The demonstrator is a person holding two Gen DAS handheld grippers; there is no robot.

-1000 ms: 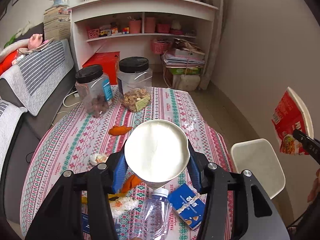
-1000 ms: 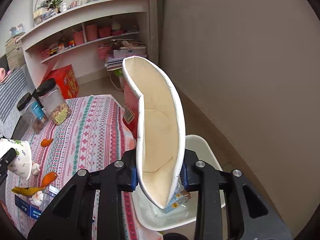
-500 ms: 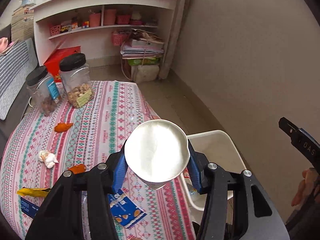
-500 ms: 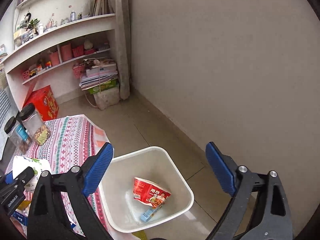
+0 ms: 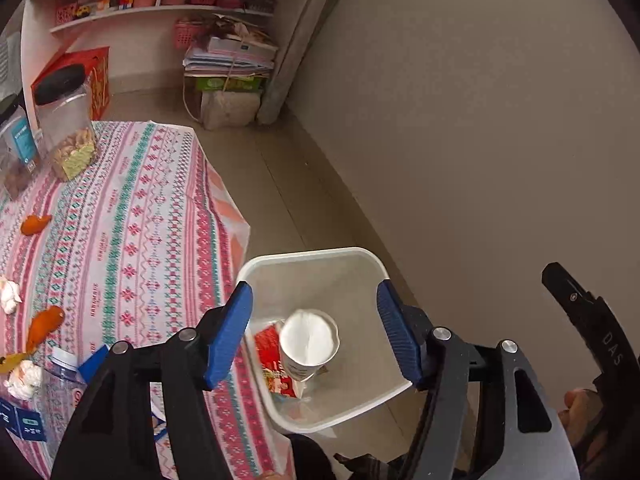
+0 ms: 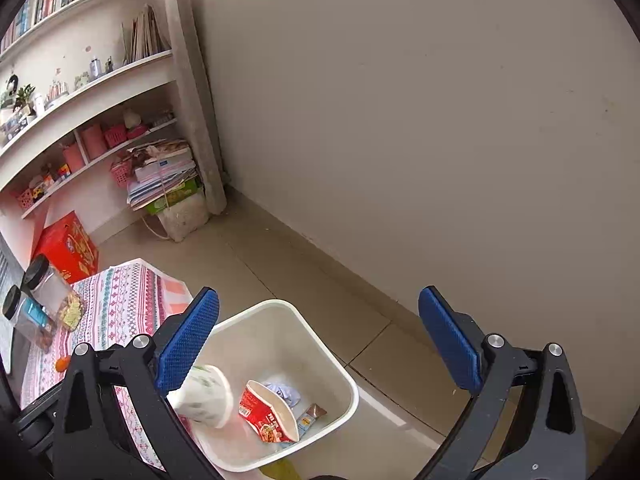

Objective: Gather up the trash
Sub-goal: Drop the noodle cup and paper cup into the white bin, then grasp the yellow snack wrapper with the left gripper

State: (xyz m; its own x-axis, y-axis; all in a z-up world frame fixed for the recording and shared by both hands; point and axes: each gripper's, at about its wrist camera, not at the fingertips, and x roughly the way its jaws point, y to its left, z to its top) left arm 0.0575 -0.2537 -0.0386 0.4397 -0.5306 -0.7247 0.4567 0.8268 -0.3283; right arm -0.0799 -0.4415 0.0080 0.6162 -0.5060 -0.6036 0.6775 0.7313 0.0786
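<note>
A white trash bin (image 5: 360,256) stands on the floor beside the table; it also shows in the right wrist view (image 6: 280,308). My left gripper (image 5: 316,332) is open above it. A white paper cup (image 5: 308,344) is loose between the fingers, dropping into the bin; it shows in the right wrist view (image 6: 206,396) too. A crushed red noodle bowl (image 6: 268,412) and small wrappers (image 6: 312,414) lie in the bin. My right gripper (image 6: 320,344) is open and empty above the bin.
The table with a patterned cloth (image 5: 132,216) holds orange peels (image 5: 44,326), crumpled tissues (image 5: 22,378), a plastic bottle (image 5: 64,384), blue cartons (image 5: 22,424) and two black-lidded jars (image 5: 66,120). A beige wall (image 5: 480,120) stands right; shelves (image 6: 80,136) are behind.
My left gripper moved right from over the table to above the bin and opened, letting go of the paper cup. My right gripper dropped the red noodle bowl into the bin and stays open.
</note>
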